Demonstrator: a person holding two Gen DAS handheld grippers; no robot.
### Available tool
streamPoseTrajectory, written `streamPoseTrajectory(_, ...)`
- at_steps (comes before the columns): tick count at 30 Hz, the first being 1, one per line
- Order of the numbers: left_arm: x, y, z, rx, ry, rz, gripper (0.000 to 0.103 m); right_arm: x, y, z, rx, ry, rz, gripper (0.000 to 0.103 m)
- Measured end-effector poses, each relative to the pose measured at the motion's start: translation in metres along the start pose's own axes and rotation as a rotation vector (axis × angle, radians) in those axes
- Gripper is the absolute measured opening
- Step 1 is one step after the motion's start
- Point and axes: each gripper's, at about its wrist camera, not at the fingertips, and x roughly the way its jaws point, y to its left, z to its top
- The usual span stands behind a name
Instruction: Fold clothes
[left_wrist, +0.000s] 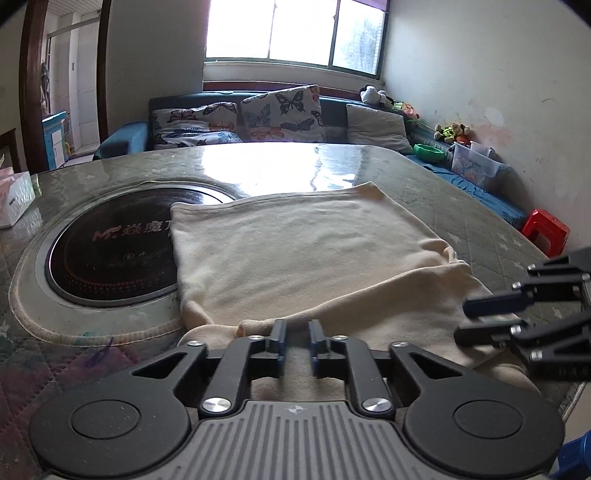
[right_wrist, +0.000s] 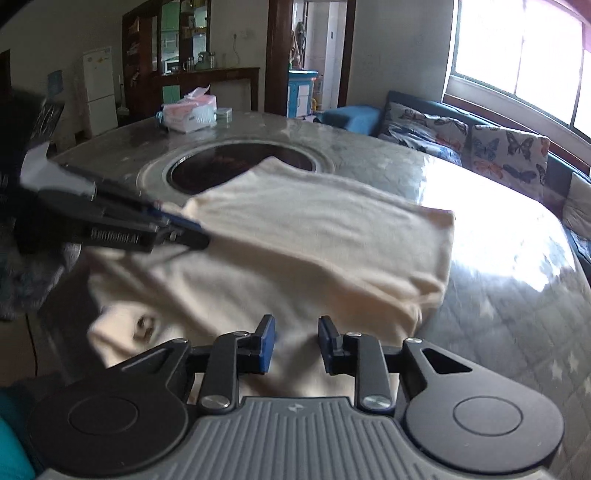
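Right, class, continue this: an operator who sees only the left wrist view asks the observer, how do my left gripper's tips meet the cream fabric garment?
Observer: From the side, the tips of the left gripper sit at a raised fold of the cream fabric garment; blur hides any pinch.
Operator: Anything marking the cloth?
Observer: A small dark mark on its near part.
Operator: And across the room?
Observer: A tall white fridge by the far wall.
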Motion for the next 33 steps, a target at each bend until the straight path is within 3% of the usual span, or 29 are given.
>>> streamPoseTrajectory(2, -0.004, -0.005, -0.002, 0.017, -0.004, -0.002, 0.041, -0.009, 0.003, -0.006, 0.001, -0.009, -0.013, 0.027)
streamPoseTrajectory(4, -0.009, -0.01, -0.005, 0.036, -0.009, -0.005, 0.048, -0.019, 0.002, -0.009, 0.012, -0.026, -0.018, 0.028)
streamPoseTrajectory(15, -0.023, -0.019, -0.02, 0.086, -0.016, 0.004, 0.05, -0.041, -0.011, -0.032, 0.113, -0.034, -0.052, 0.028)
streamPoseTrajectory(18, -0.03, -0.018, -0.022, 0.096, -0.017, -0.006, 0.05, -0.037, -0.019, -0.042, 0.153, -0.002, -0.044, 0.028)
streamPoseTrajectory(30, -0.074, -0.028, -0.052, 0.334, -0.019, -0.133, 0.051, -0.056, -0.012, -0.037, 0.034, 0.002, -0.05, 0.03)
streamPoseTrajectory(33, -0.074, -0.034, -0.06, 0.391, -0.015, -0.146, 0.05, -0.057, -0.007, -0.04, -0.018, 0.019, -0.052, 0.039)
